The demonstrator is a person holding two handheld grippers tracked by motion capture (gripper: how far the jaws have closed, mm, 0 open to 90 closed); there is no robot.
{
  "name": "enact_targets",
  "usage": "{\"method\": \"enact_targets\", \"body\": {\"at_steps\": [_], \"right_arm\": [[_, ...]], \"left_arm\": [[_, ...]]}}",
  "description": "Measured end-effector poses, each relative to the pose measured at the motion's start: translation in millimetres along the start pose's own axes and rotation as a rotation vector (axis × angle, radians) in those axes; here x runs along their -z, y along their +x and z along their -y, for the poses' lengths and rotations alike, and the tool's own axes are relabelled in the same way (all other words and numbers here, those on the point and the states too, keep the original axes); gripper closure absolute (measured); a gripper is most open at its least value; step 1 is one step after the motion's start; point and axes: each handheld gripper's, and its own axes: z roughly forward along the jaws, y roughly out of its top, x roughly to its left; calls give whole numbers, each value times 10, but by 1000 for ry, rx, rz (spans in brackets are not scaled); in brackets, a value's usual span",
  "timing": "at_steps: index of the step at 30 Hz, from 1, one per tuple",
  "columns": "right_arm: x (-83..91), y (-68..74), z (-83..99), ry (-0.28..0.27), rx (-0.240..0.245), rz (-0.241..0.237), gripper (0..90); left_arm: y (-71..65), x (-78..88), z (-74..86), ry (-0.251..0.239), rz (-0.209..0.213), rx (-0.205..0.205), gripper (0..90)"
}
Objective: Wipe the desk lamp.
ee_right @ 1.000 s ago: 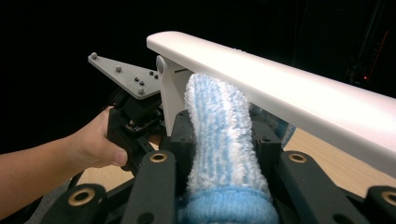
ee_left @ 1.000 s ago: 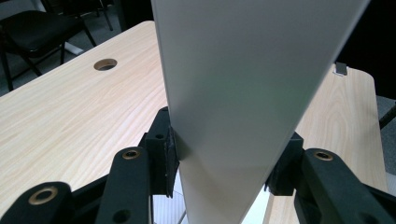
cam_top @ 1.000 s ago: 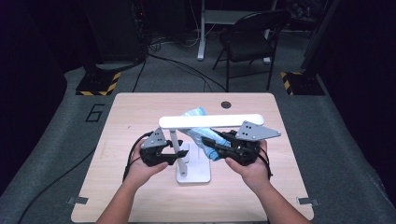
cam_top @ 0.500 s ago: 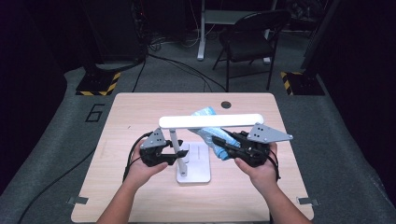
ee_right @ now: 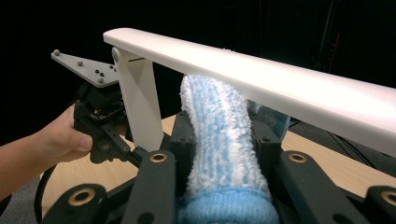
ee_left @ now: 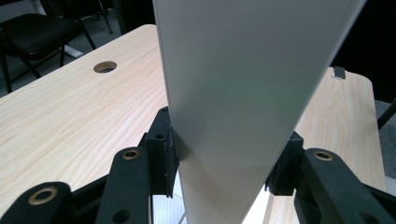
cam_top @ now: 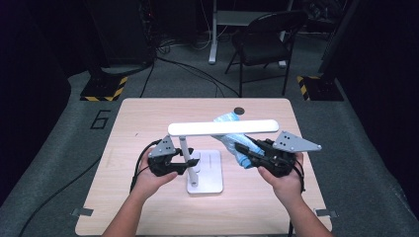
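A white desk lamp stands mid-table on its flat base. My left gripper is shut on the lamp's upright stem; in the left gripper view both pads press the flat white stem. My right gripper is shut on a fluffy blue-and-white duster, which reaches up under the horizontal light bar. In the right gripper view the duster lies between the jaws and its tip meets the underside of the bar. The left gripper shows beyond the stem.
The wooden table has a round cable hole near its far edge. A black chair stands behind the table. Yellow-and-black striped bases sit on the grey floor at both far corners.
My right gripper has slid to the right with the duster under the light bar. The left gripper and the lamp have stayed where they were.
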Motion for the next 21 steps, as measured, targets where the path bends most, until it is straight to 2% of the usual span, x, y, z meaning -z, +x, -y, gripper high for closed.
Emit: {"method": "enact_targets", "body": {"at_steps": [7, 8, 12, 21], "right_arm": [[76, -73, 9, 3, -1, 6, 684], [84, -79, 10, 6, -6, 3, 684], [118, -99, 13, 6, -3, 9, 684], [192, -150, 37, -2, -1, 36, 684]], "left_arm": [[19, 5, 2, -1, 11, 1, 542], [18, 7, 2, -3, 1, 2, 541], [33, 16, 6, 1, 15, 4, 542], [55, 39, 21, -5, -4, 16, 543]]}}
